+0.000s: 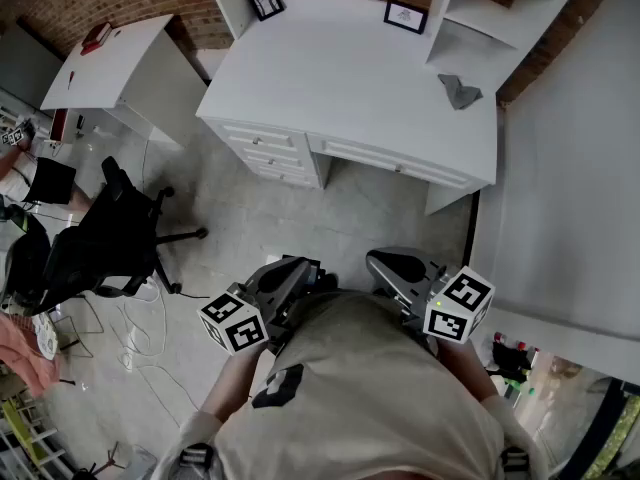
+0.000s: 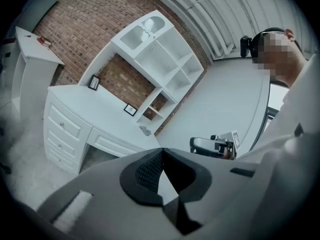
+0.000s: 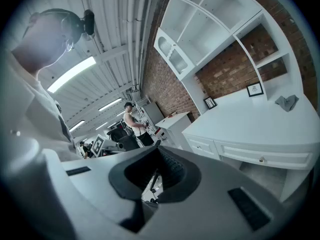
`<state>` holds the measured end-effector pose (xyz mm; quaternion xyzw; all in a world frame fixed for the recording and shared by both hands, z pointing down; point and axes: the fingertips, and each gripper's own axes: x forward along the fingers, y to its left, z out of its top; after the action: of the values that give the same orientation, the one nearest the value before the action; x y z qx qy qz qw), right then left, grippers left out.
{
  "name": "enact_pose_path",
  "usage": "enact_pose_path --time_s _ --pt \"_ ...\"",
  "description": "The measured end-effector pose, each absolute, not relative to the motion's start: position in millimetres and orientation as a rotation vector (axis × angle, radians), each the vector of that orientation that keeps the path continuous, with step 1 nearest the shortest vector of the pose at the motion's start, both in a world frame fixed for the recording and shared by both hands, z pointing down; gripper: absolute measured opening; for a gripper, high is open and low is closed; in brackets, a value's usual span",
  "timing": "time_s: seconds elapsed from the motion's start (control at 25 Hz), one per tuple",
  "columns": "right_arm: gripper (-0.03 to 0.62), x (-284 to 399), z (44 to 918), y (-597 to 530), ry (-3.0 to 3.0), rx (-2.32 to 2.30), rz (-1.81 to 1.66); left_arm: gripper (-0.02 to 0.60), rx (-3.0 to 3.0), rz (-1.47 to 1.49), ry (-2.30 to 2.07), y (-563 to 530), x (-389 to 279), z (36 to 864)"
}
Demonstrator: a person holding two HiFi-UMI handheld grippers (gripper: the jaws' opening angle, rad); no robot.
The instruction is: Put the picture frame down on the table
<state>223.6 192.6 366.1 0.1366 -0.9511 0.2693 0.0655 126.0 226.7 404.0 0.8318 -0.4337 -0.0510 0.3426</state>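
Note:
Two black picture frames stand upright at the back of the white desk (image 1: 340,78), one at the left (image 1: 265,1) and one further right (image 1: 405,15). The left gripper view shows them too, the left frame (image 2: 94,82) and the right frame (image 2: 130,110). In the right gripper view they sit by the shelves, the right frame (image 3: 255,89) and the left frame (image 3: 210,102). My left gripper (image 1: 298,265) and right gripper (image 1: 385,260) are held close to my body, well short of the desk. Both are shut with nothing between the jaws, as seen in the left gripper (image 2: 161,149) and right gripper (image 3: 159,145) views.
A crumpled grey cloth (image 1: 459,91) lies at the desk's right end. White shelving (image 1: 500,8) rises over the desk's back right. A black office chair (image 1: 110,243) and loose cables stand on the floor to the left. A second white table (image 1: 110,63) carries a red object (image 1: 97,36).

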Motion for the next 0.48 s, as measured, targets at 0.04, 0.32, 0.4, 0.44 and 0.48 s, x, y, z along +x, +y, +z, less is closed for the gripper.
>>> enact_pose_path --time_s 0.04,0.32,0.4,0.44,0.48 --pt "-0.006 229.3 366.3 193.1 -2.868 0.416 0.823 -0.003 2.160 -0.126 -1.127 227.3 131.7 403.9" --pt "-0.006 266.4 366.0 189.3 -2.870 0.400 0.842 -0.003 2.163 -0.107 -1.111 221.8 177.1 401.4" --pt "-0.006 277.2 366.2 186.7 -2.872 0.391 0.844 -0.003 2.170 -0.095 -1.106 219.3 191.4 401.8" --pt "-0.006 282.9 366.3 184.9 -2.873 0.391 0.848 -0.003 2.176 -0.088 -1.101 217.7 198.7 401.8" --pt "-0.006 289.1 366.9 183.2 -2.876 0.390 0.853 -0.003 2.185 -0.078 -1.094 216.0 206.6 401.7"
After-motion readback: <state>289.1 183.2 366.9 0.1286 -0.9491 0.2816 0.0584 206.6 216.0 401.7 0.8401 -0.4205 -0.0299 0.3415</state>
